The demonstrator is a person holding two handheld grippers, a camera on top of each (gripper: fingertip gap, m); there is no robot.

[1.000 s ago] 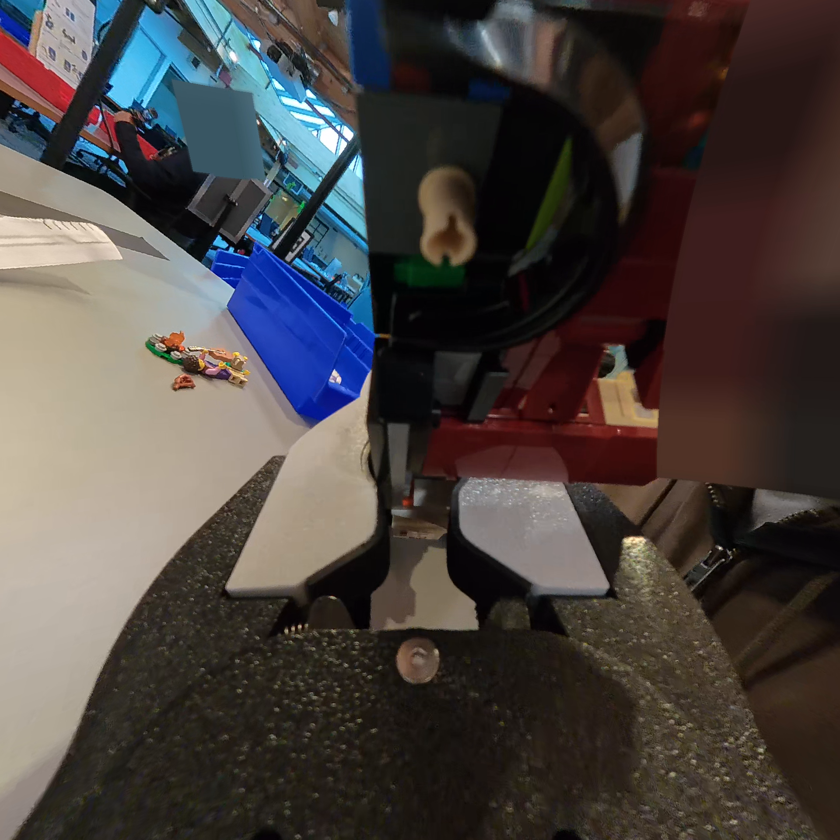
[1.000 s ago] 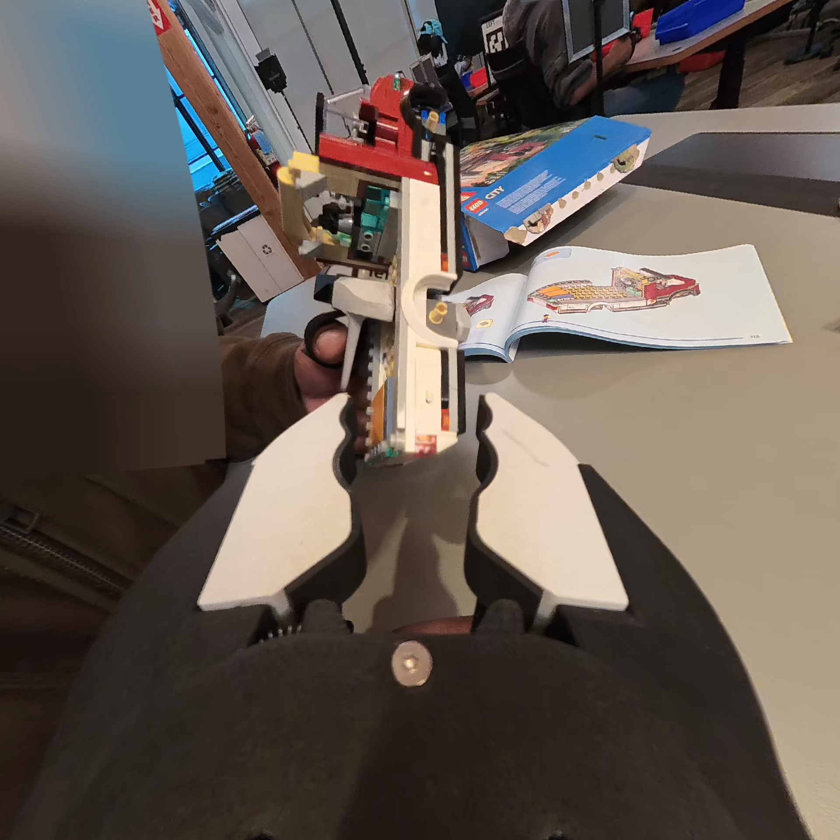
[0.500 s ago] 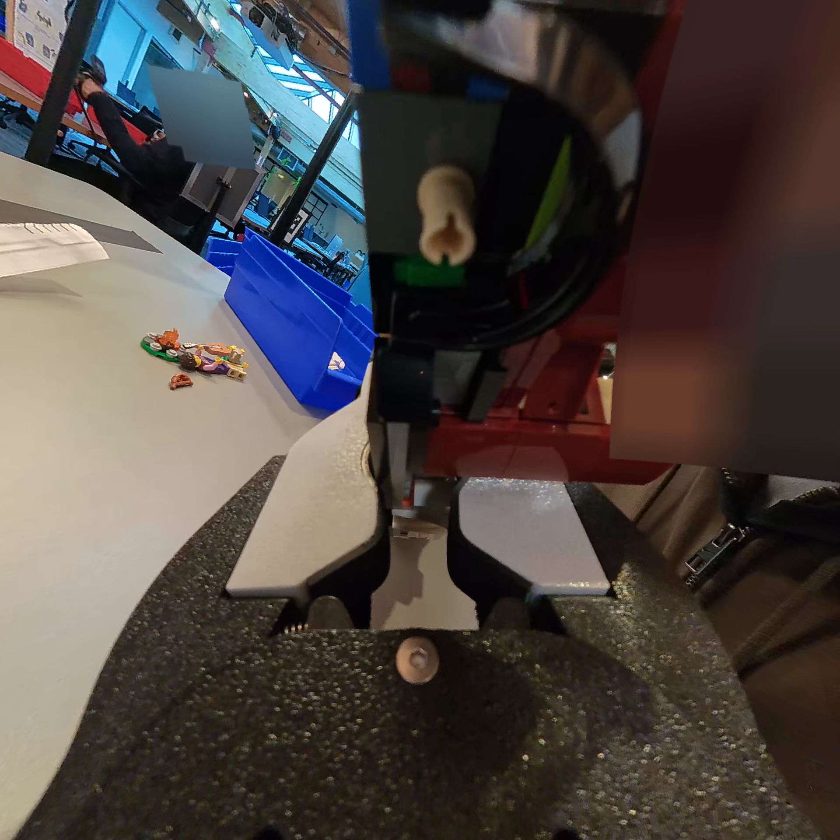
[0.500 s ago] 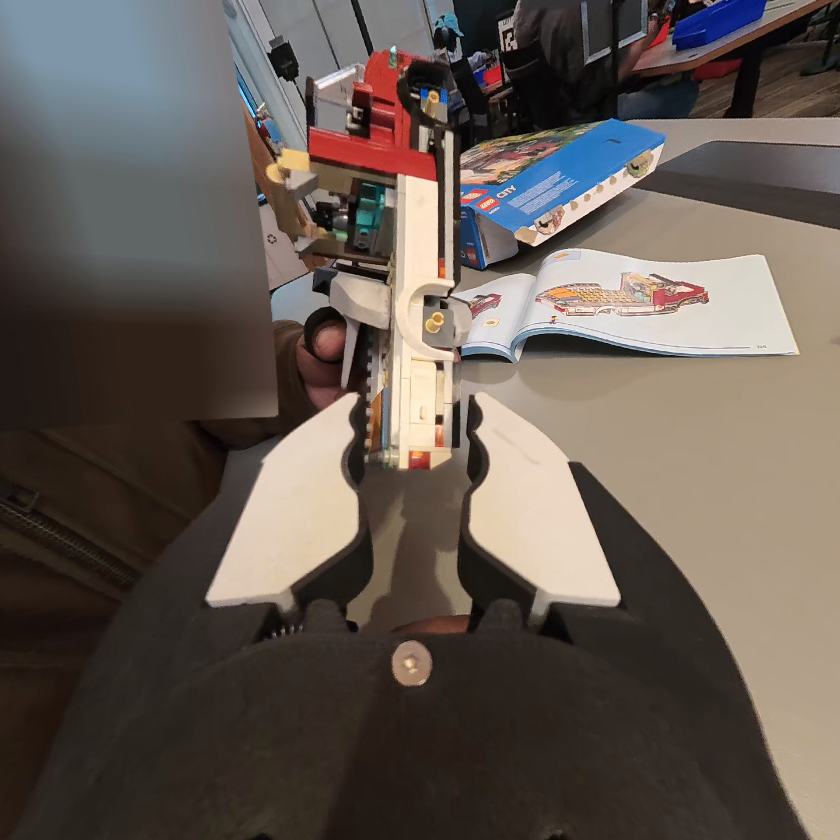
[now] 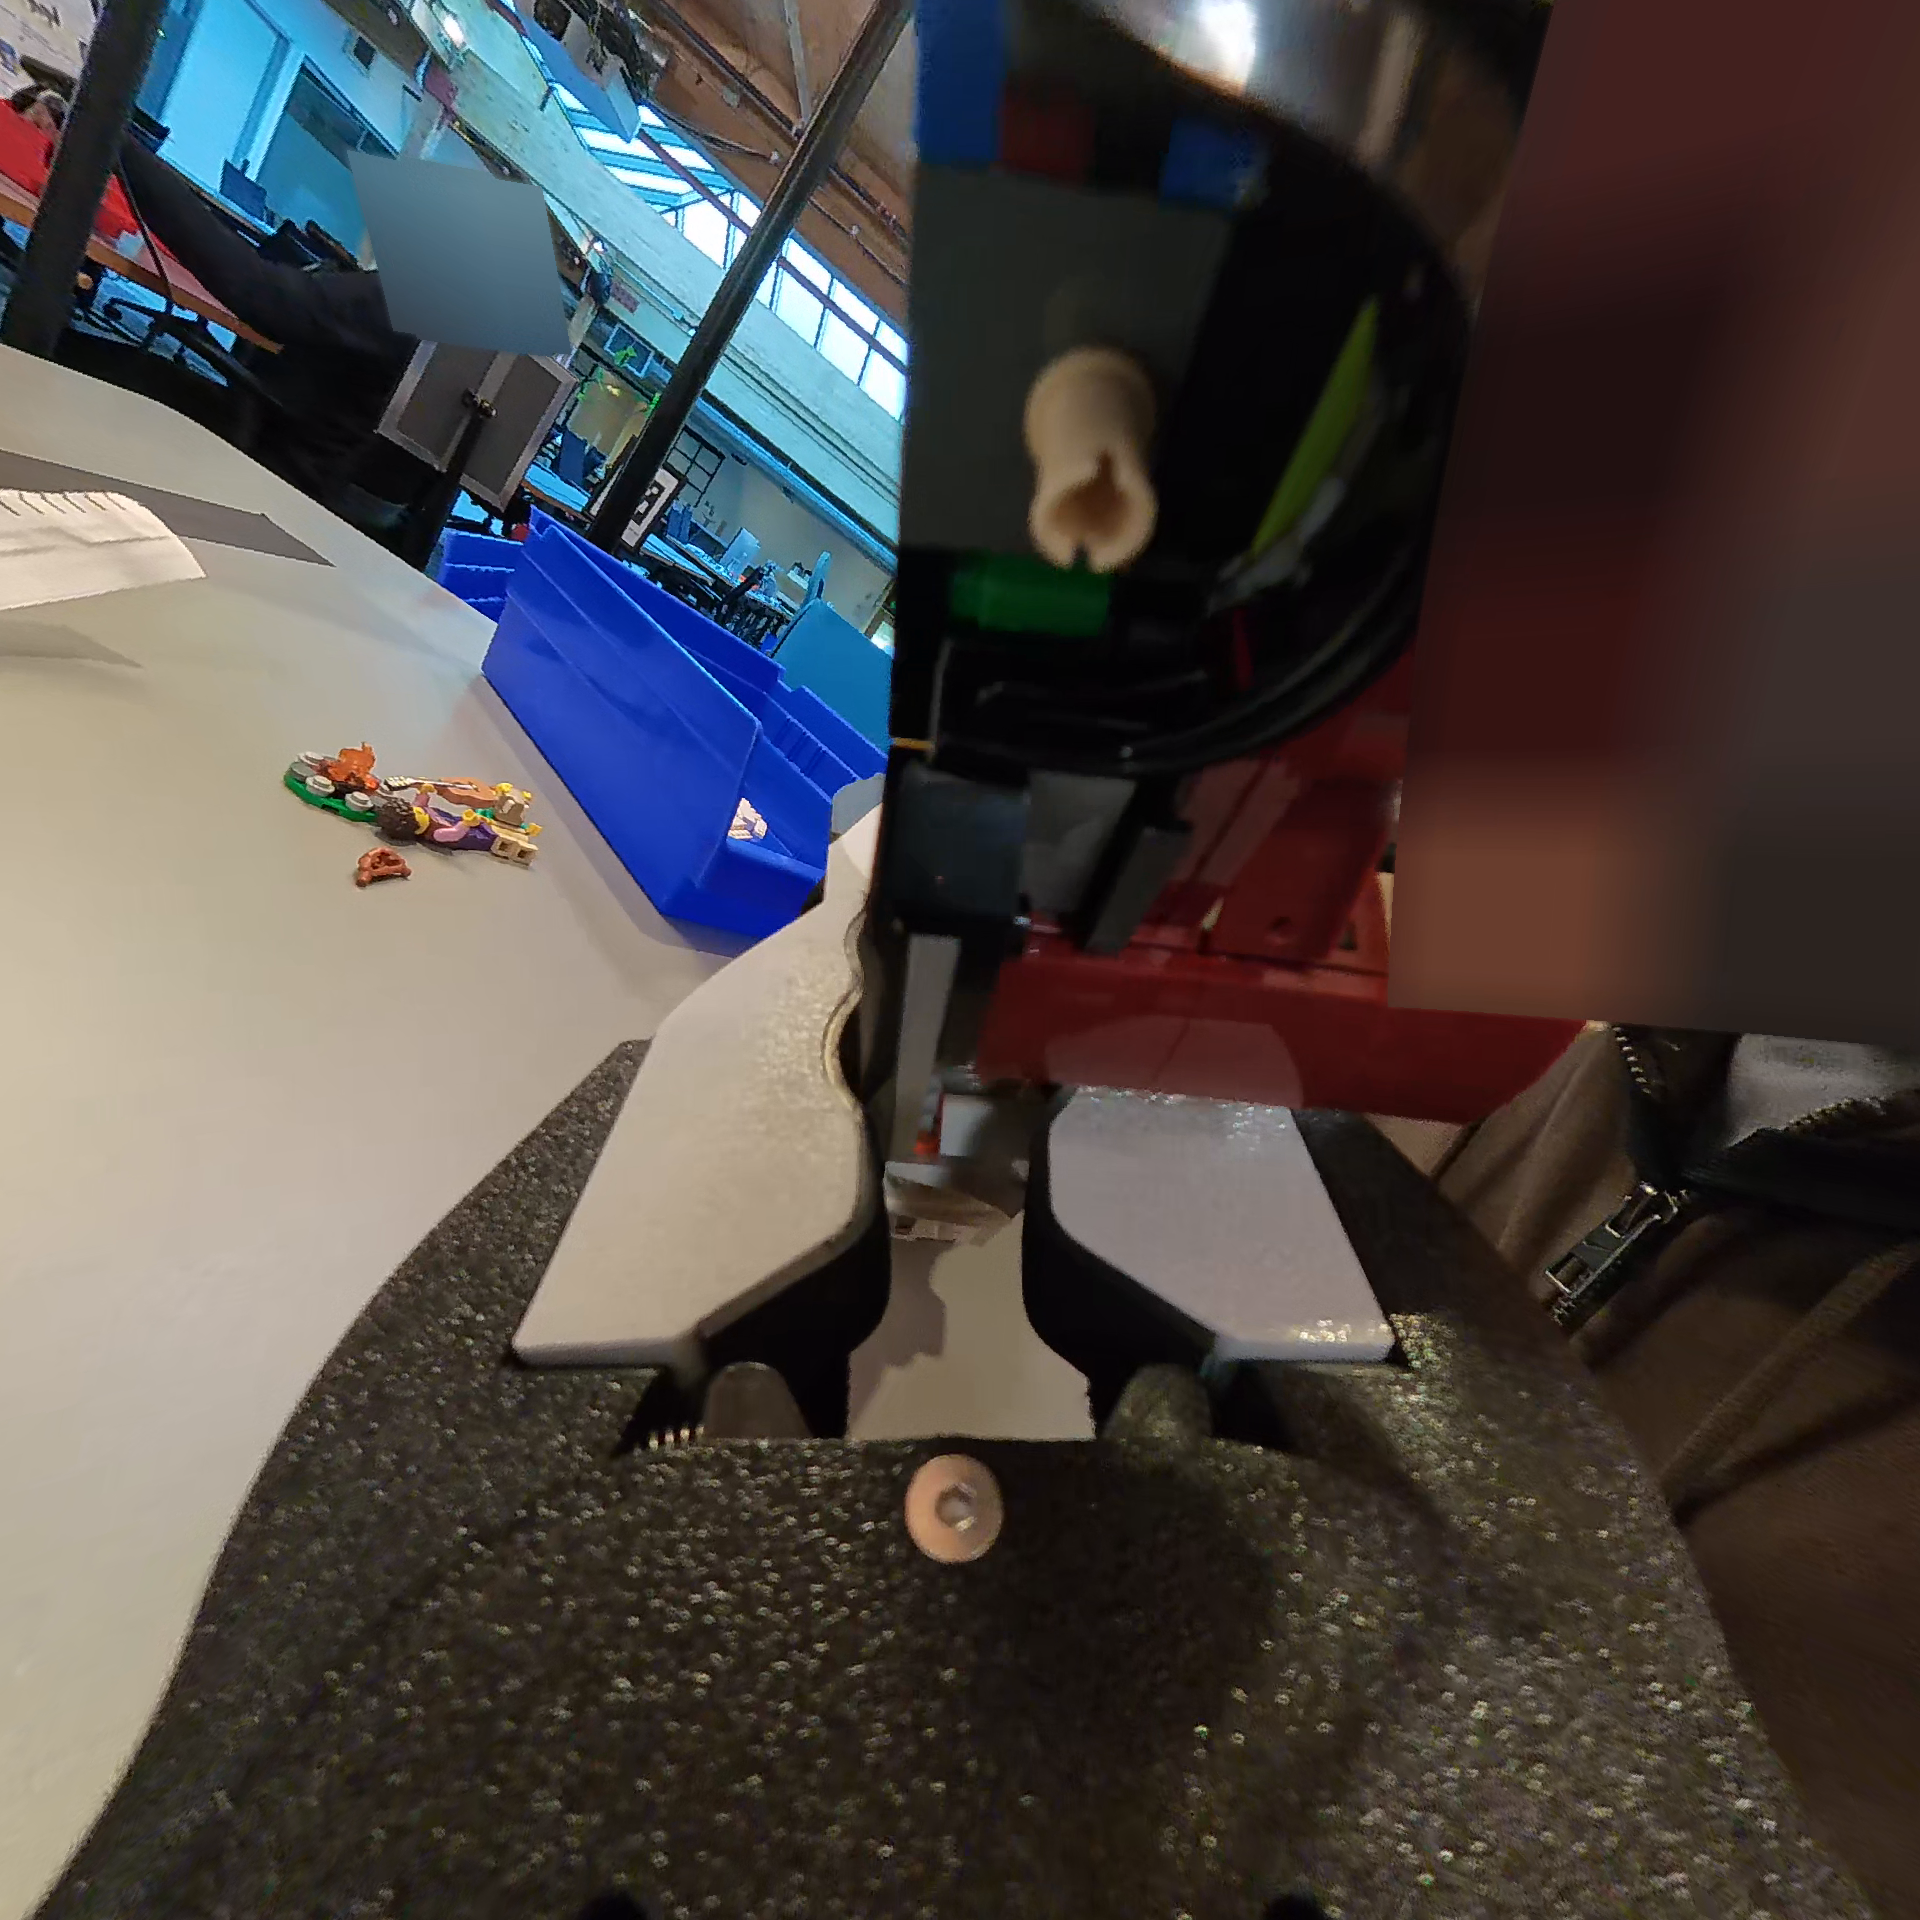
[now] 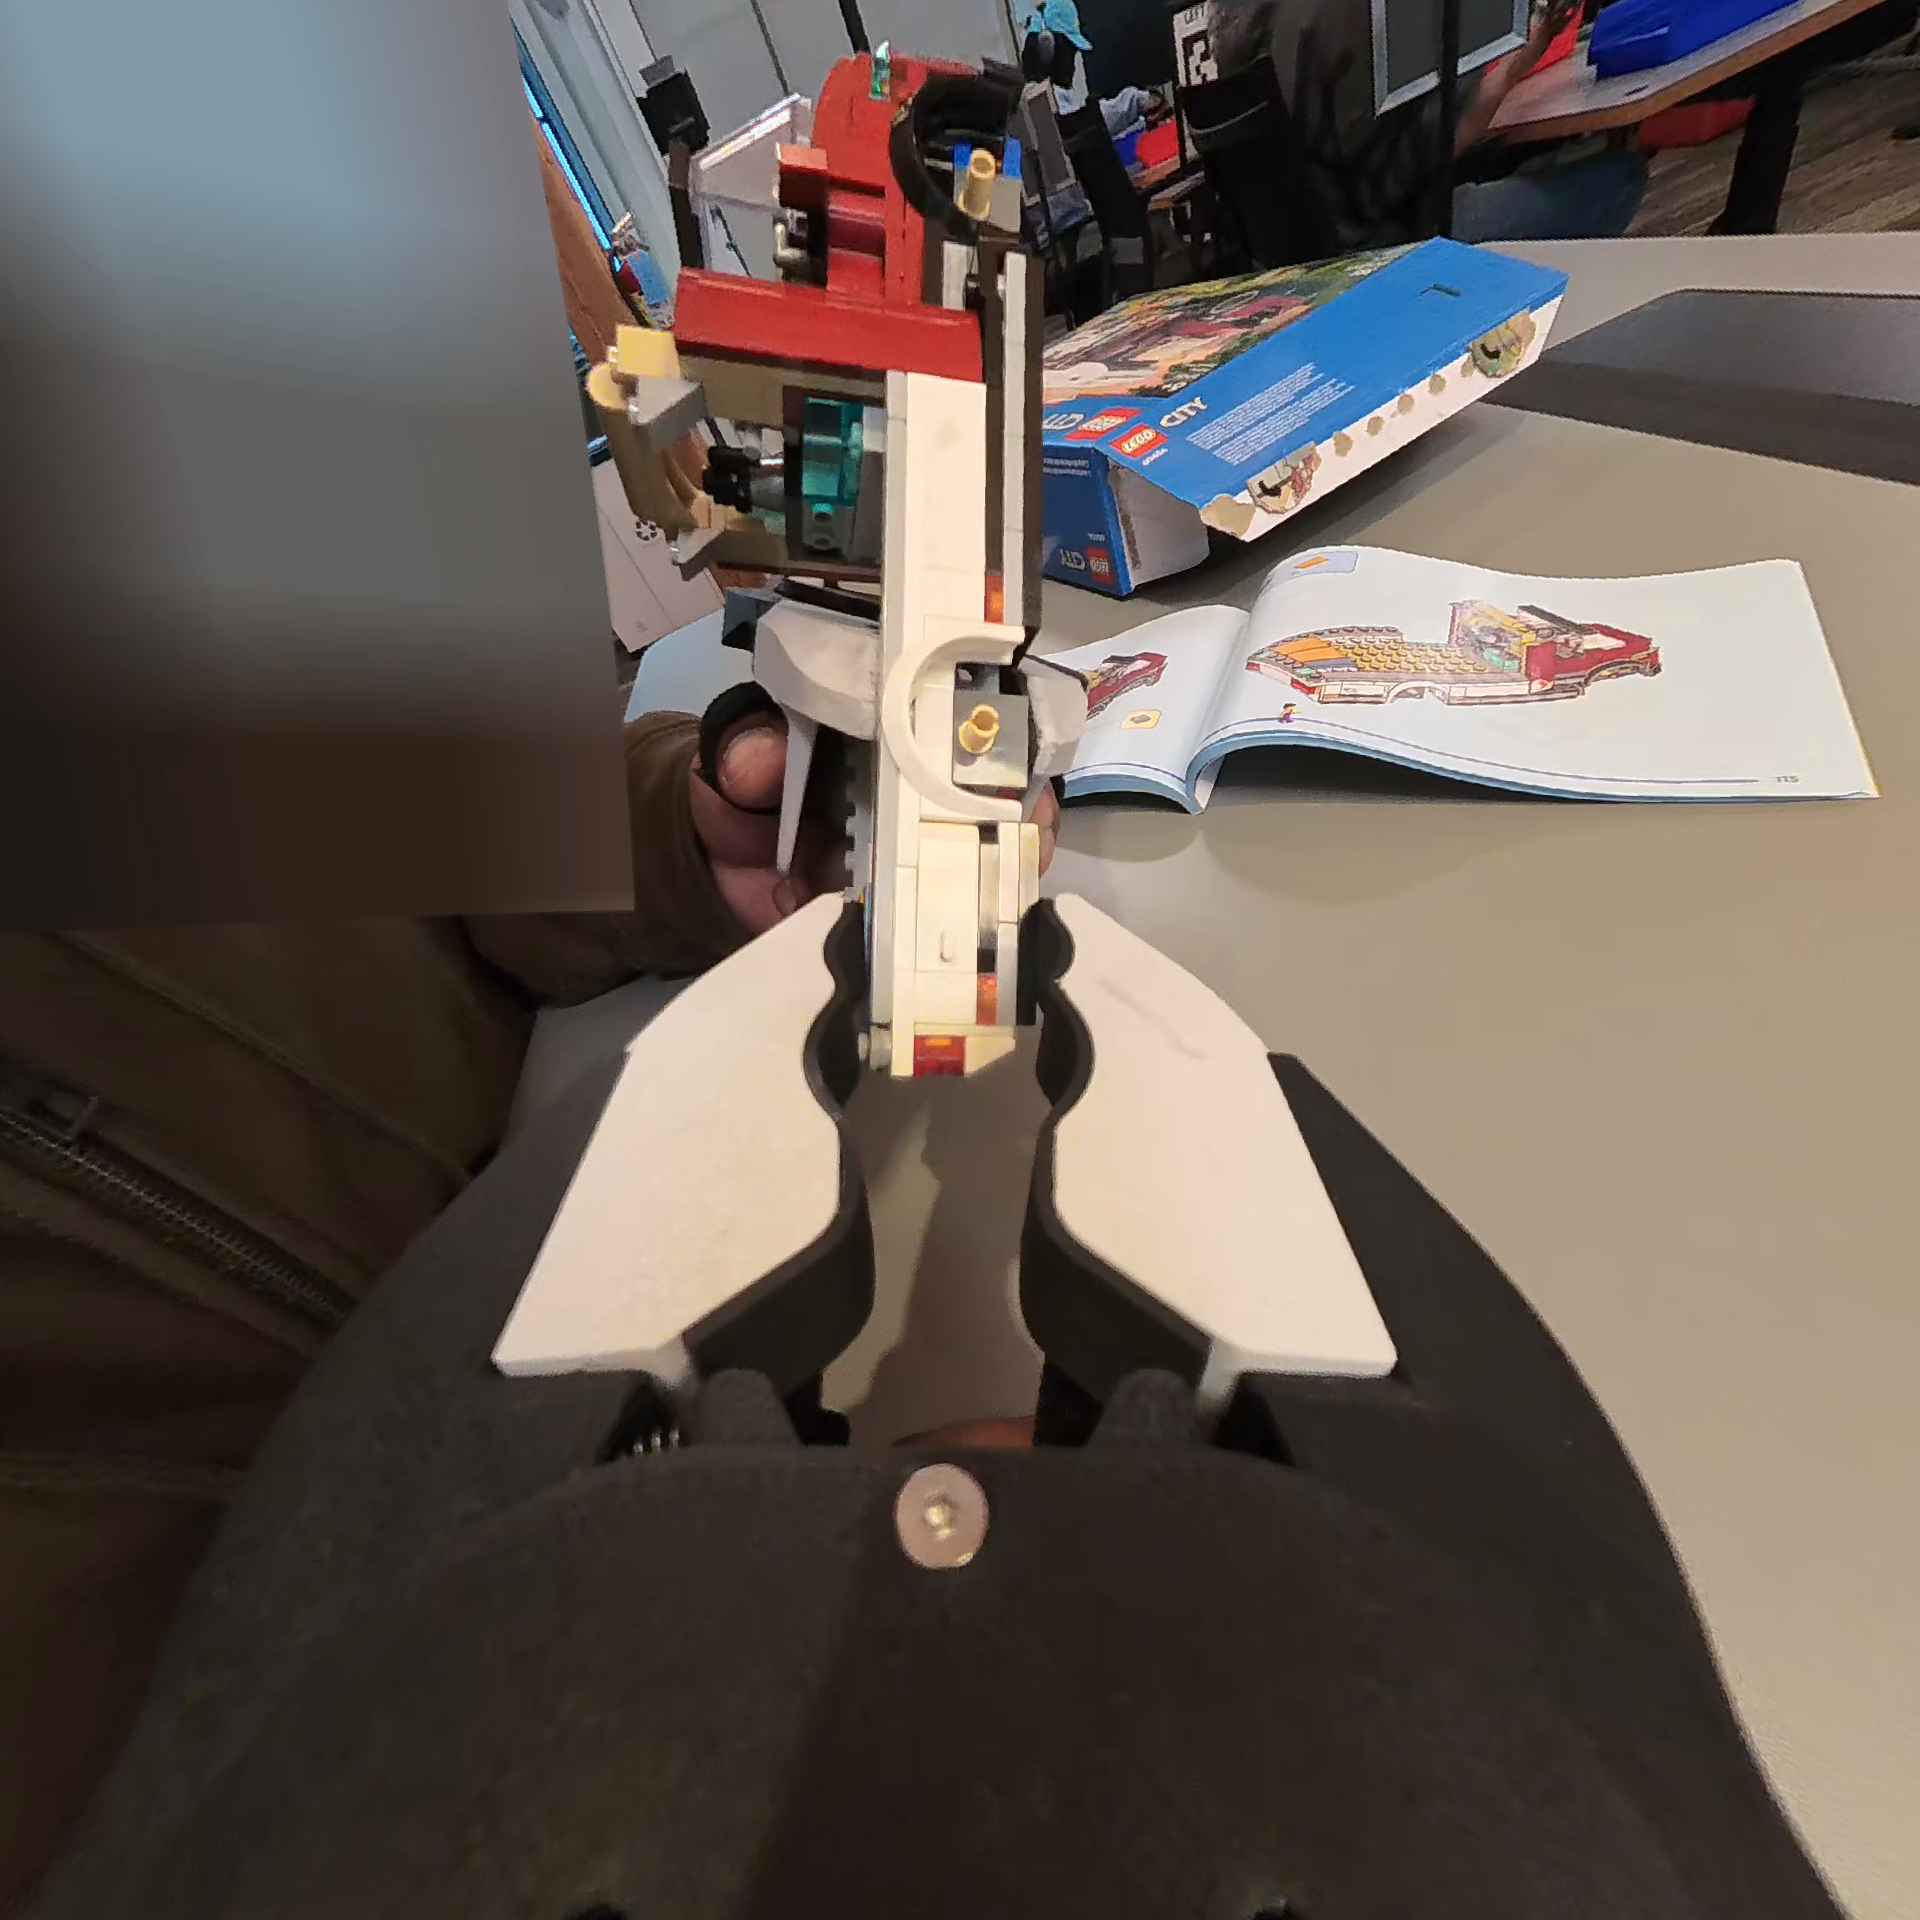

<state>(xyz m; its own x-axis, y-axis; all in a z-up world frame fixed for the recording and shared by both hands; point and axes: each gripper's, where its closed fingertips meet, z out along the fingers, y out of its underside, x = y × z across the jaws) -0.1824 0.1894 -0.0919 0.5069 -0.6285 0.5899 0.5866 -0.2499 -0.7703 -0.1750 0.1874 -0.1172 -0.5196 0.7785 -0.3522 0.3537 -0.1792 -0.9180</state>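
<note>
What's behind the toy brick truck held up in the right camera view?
Behind the brick truck a hand shows, plus a blue box and an open booklet on the table. The truck hides the rest of the hand.

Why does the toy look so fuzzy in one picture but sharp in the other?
Left wrist view: the brick model sits very near the lens, so it is blurred and dark, with glare at the top. Right wrist view: the same model stands farther off, evenly lit and sharp.

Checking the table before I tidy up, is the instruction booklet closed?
No, the instruction booklet lies open on the grey table, pages showing.
</note>
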